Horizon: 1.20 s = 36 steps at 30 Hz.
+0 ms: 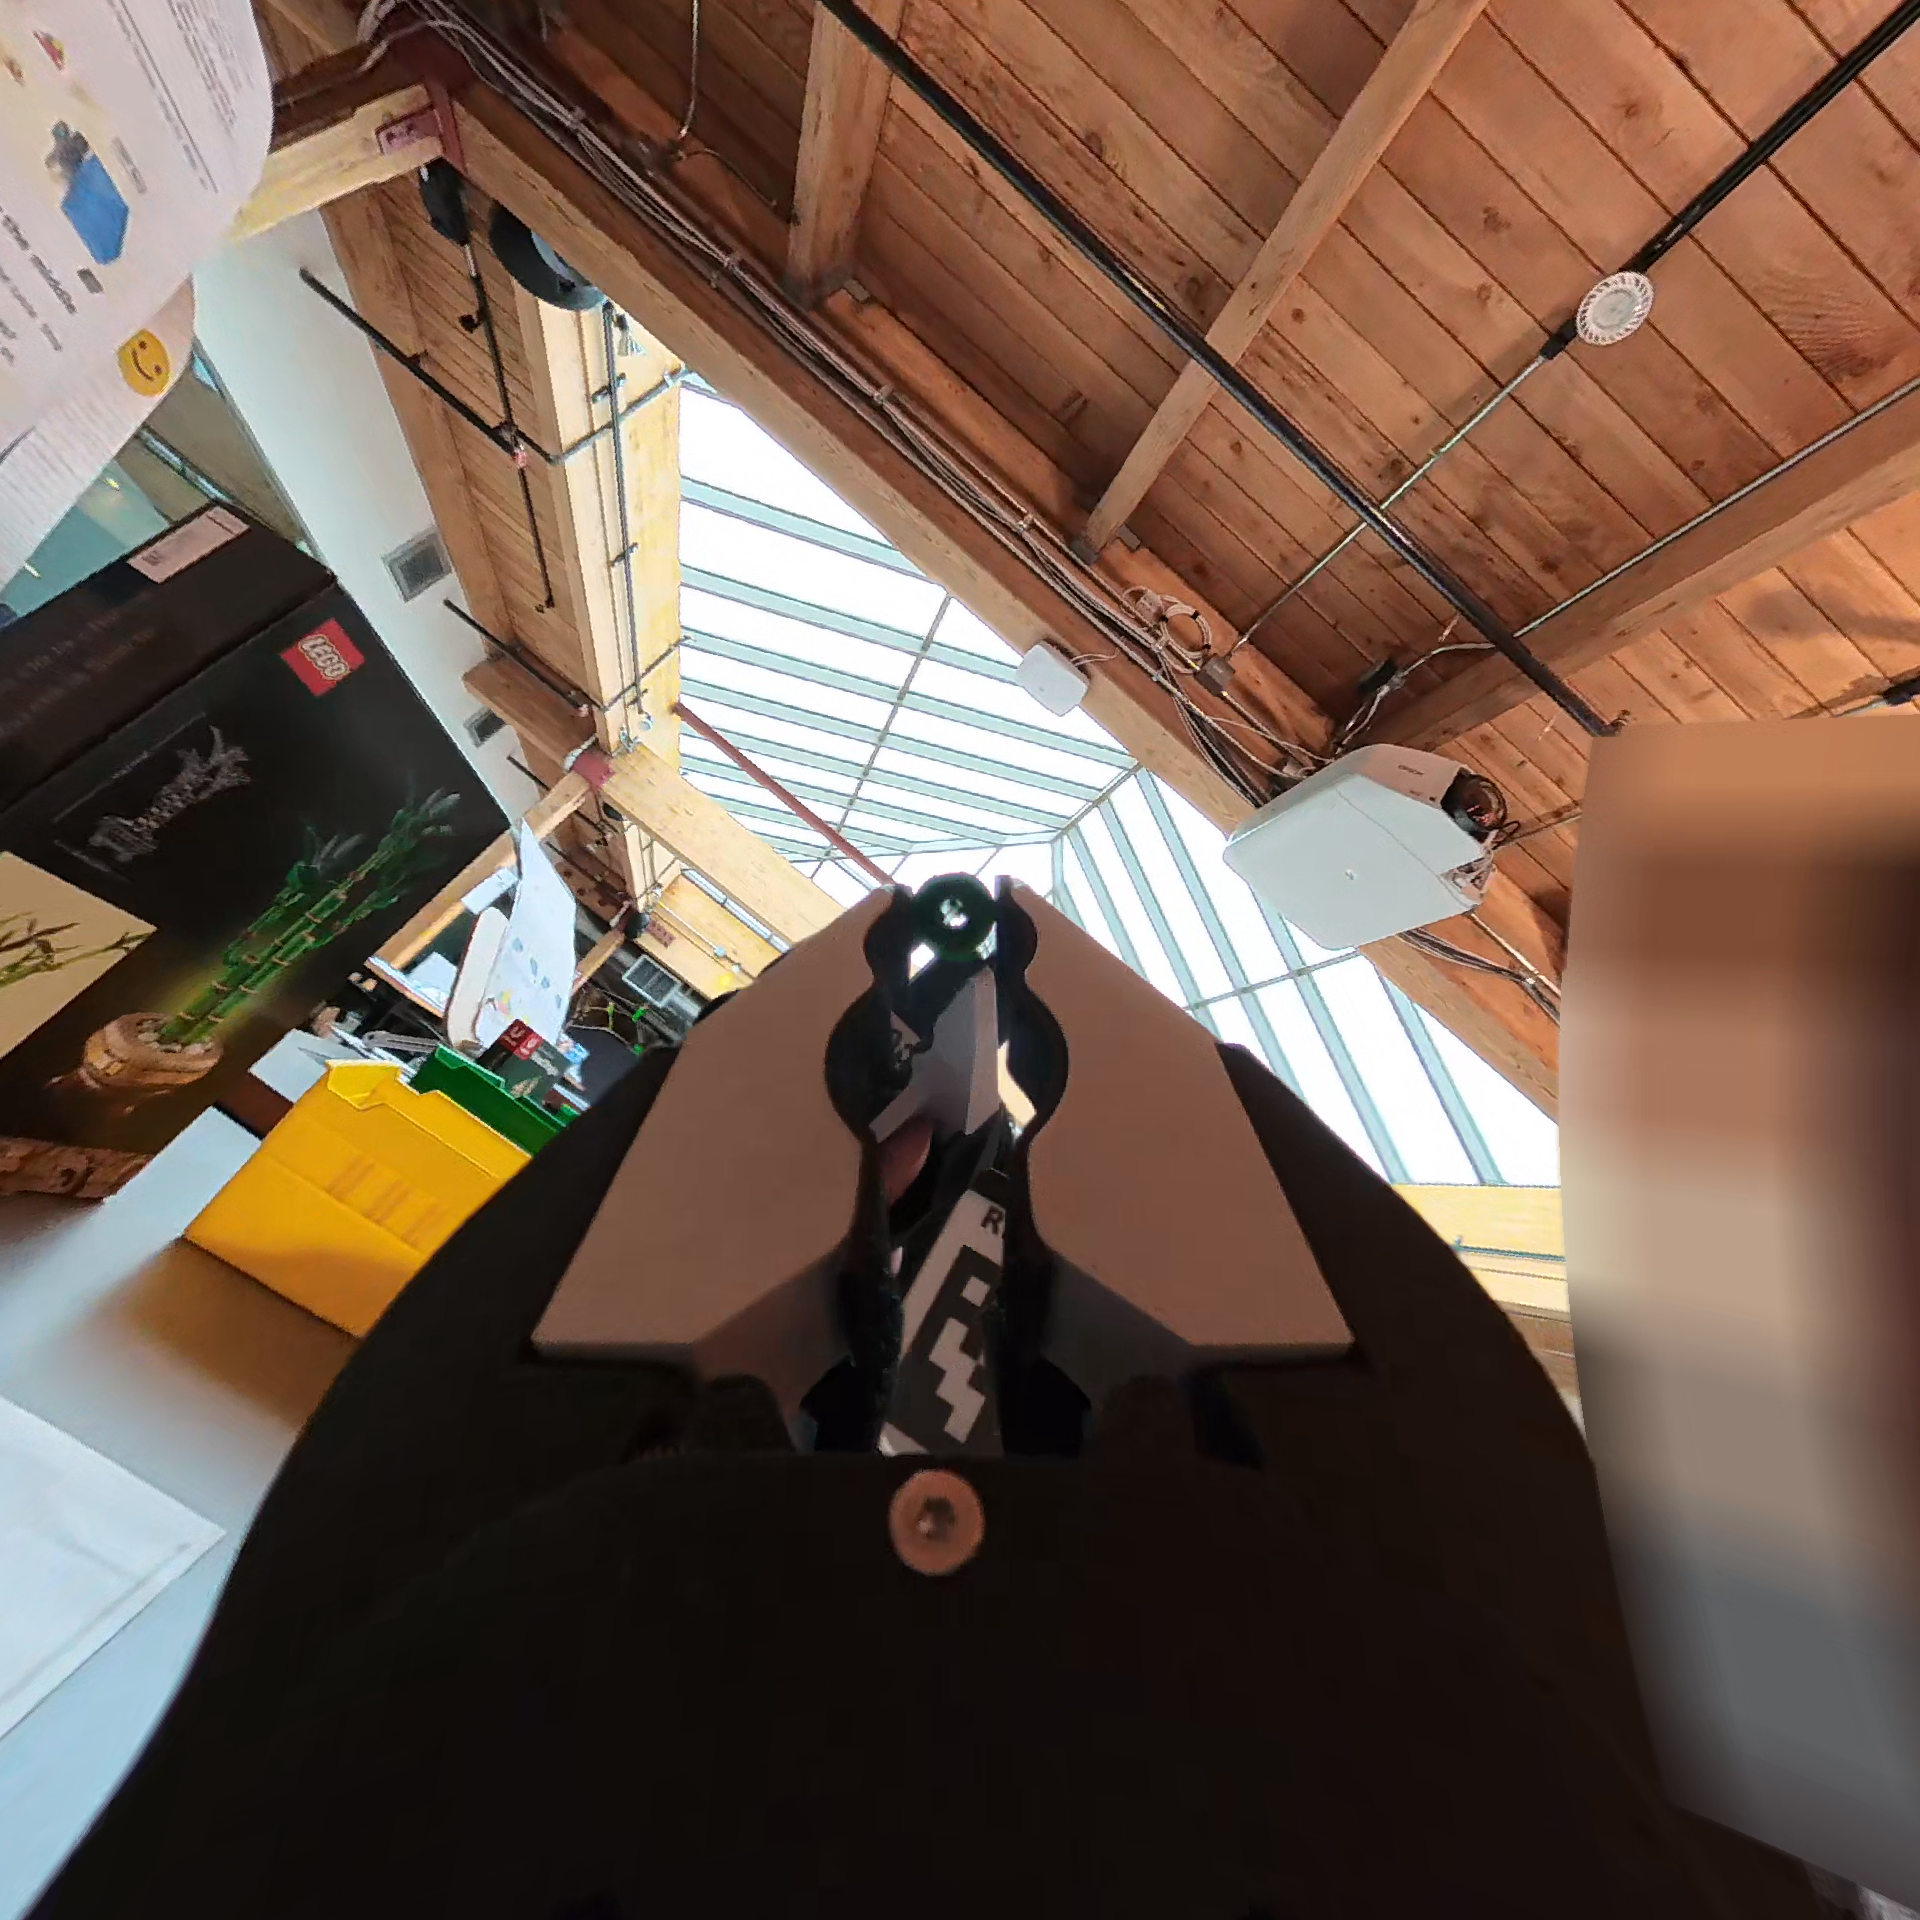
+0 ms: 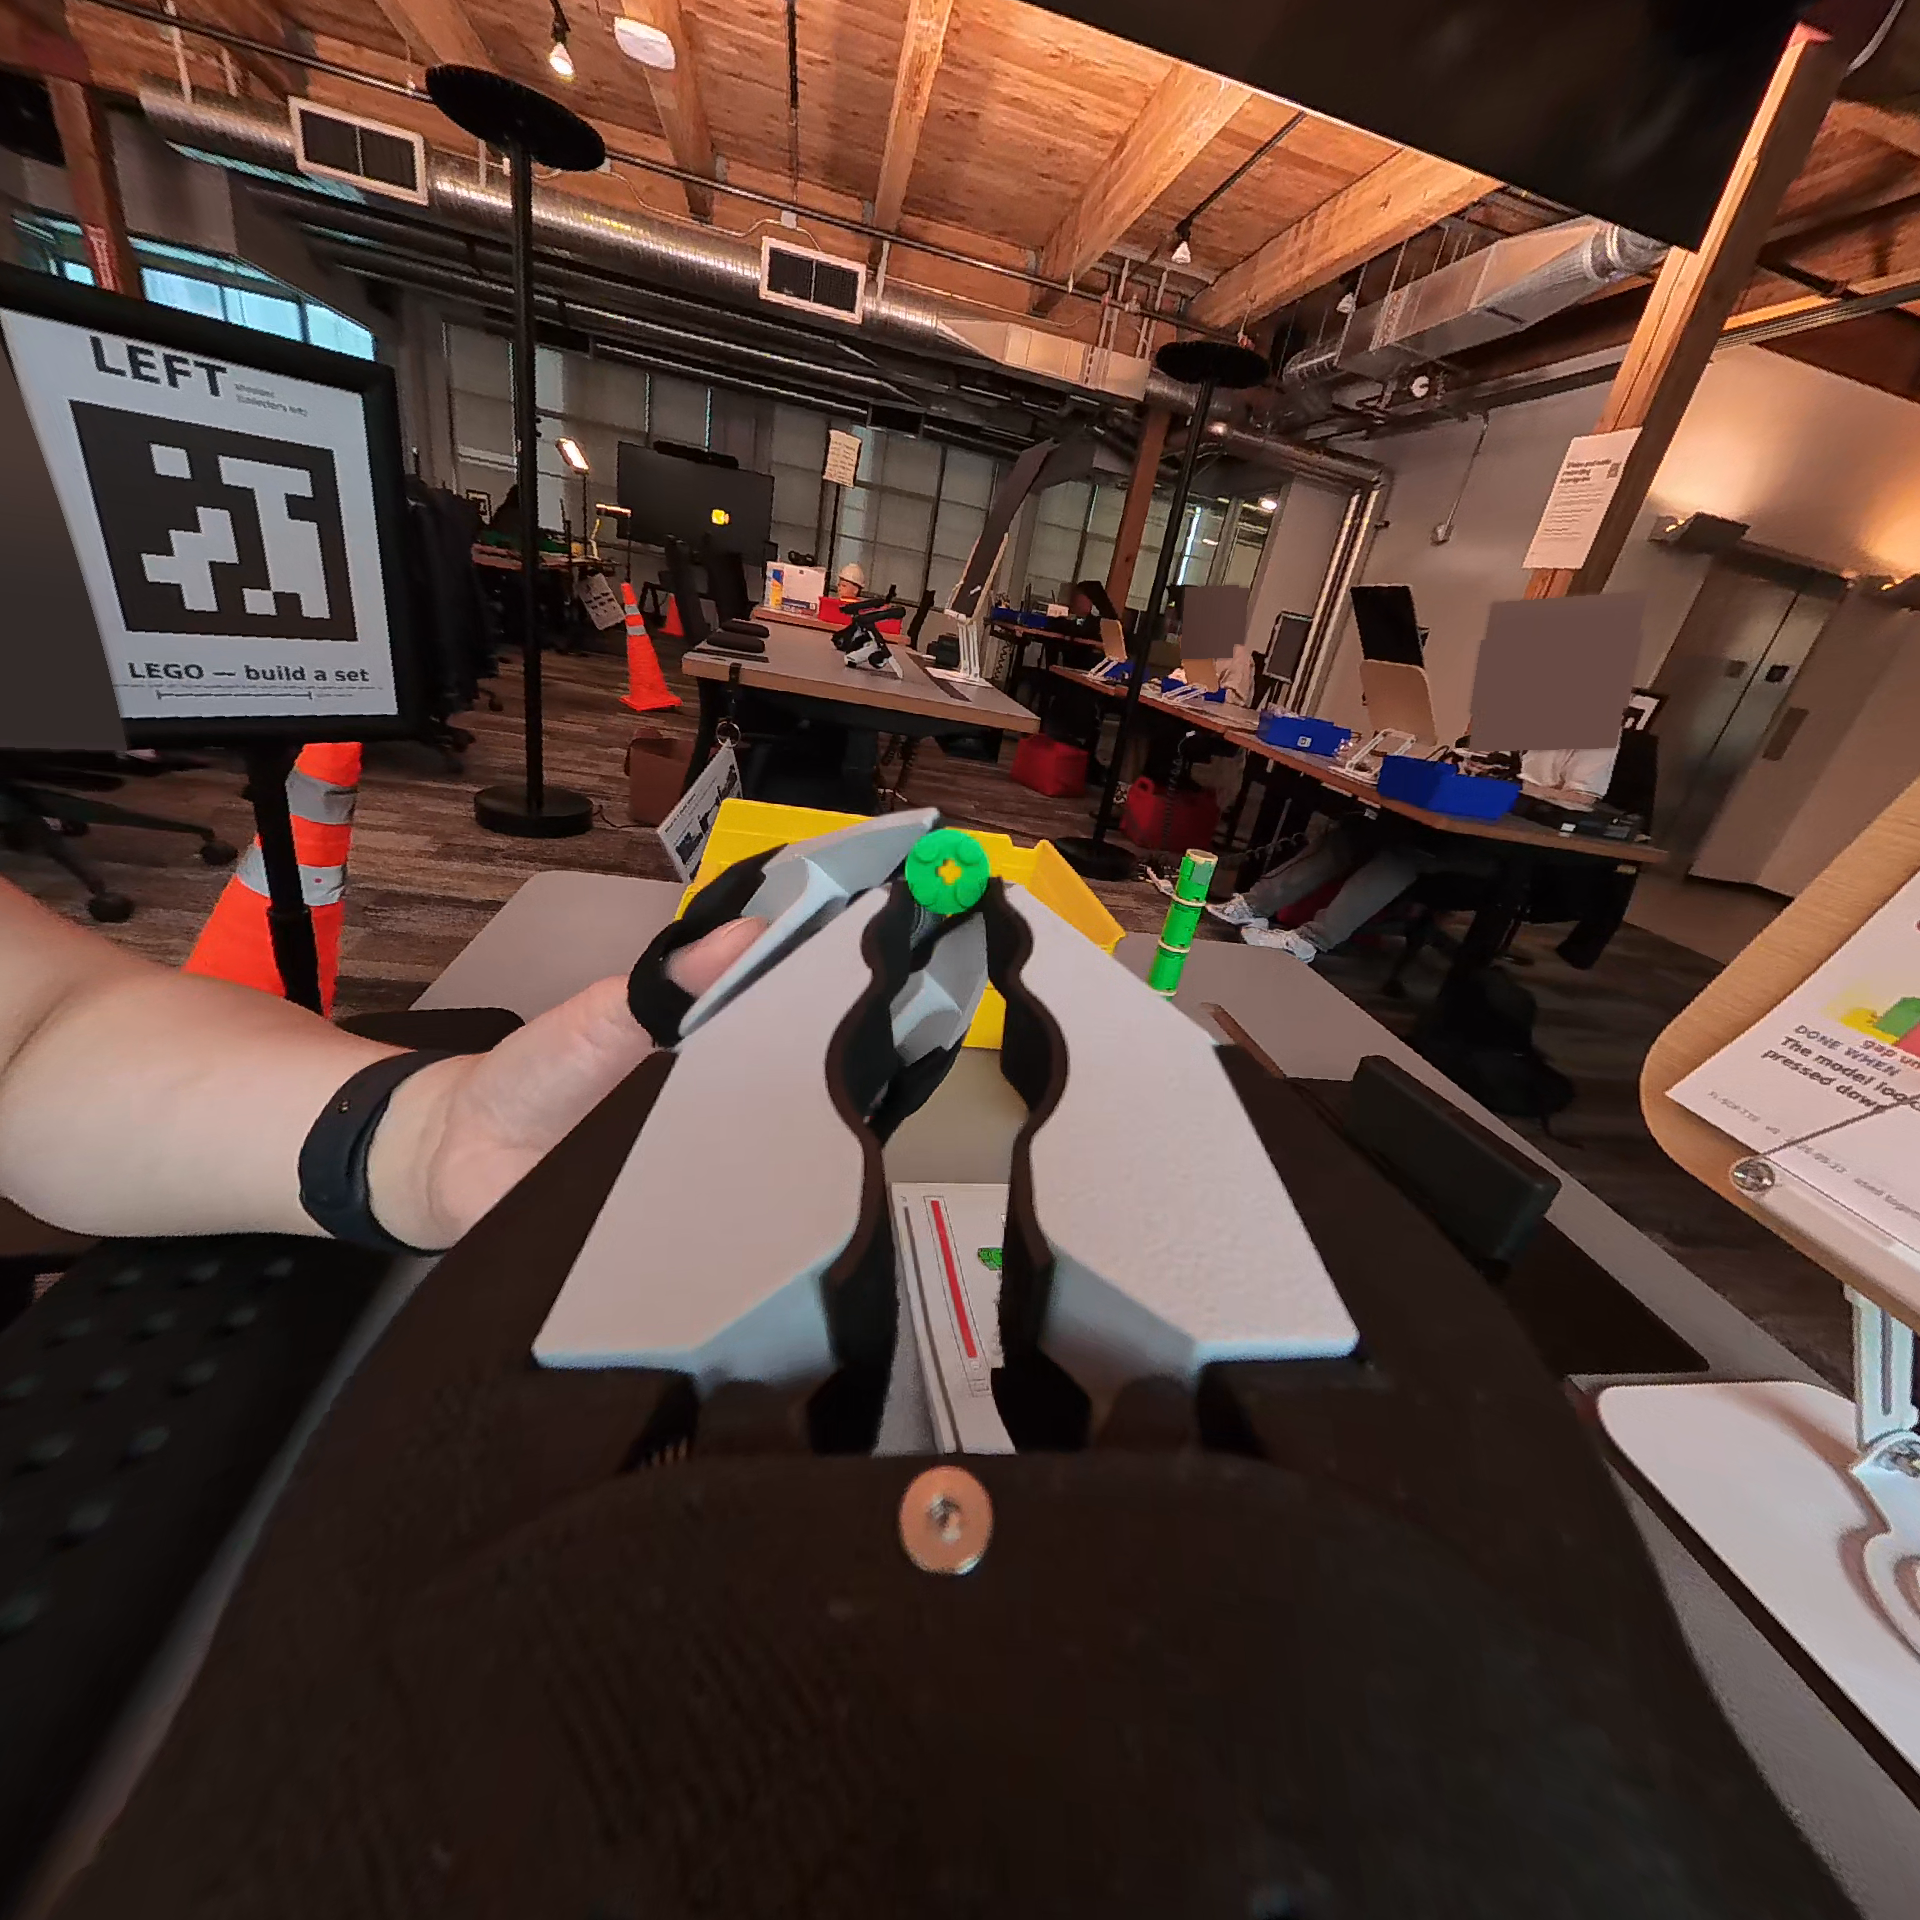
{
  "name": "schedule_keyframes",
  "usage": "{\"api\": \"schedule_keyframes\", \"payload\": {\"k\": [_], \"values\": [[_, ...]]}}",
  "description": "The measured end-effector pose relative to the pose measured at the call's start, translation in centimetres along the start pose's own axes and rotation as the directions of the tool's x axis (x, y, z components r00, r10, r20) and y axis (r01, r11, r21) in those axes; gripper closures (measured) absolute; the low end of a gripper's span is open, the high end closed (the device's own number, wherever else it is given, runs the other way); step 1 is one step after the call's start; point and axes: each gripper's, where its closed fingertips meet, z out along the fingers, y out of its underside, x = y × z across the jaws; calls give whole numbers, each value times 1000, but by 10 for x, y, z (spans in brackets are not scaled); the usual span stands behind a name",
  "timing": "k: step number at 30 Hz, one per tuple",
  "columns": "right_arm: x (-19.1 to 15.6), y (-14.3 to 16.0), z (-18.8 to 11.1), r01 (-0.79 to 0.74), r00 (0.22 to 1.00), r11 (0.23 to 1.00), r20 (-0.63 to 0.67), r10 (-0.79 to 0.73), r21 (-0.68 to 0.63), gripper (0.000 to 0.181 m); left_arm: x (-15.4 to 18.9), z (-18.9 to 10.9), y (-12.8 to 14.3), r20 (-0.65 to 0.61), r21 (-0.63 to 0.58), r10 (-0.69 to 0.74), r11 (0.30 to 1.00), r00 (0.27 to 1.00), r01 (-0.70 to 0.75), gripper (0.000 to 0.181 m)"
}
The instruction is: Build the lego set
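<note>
My right gripper [image 2: 945, 894] is shut on a bright green round piece [image 2: 945, 871], held end-on at its tips above the table. My left gripper, held by a bare hand [image 2: 499, 1091], comes in from the left, and its grey fingers [image 2: 821, 883] meet the same spot. In the left wrist view my left gripper [image 1: 948, 920] points up at the ceiling, shut on a green round piece [image 1: 951, 920]. I cannot tell whether this is one piece or two joined. A green bamboo stalk [image 2: 1179, 920] stands upright on the table to the right.
A yellow bin [image 2: 1070, 883] stands behind the grippers and also shows in the left wrist view [image 1: 353, 1205], with a green bin [image 1: 478, 1091] behind it. The black set box [image 1: 208, 831] stands at left. An instruction sheet [image 2: 951, 1299] lies below; a paper stand [image 2: 1818, 1039] is at right. Both grippers' tips are close together, under 4 cm apart.
</note>
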Motion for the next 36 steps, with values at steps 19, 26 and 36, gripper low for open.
{"api": "schedule_keyframes", "payload": {"k": [19, 26, 36], "values": [[5, 10, 3, -63, 998, 995, -25, 62, -77, 169, -5, -1, -2, 107, -70, 247, 968, 963, -240, 169], [8, 17, 4, -82, 995, 989, -58, 76, -123, 170, -9, -3, -3, 172, -128, 377, 925, 910, -359, 167], [9, 23, -7, -58, 997, 967, -54, 46, -247, 170, -16, 0, 10, 157, -315, 434, 873, 887, -372, 168]]}}
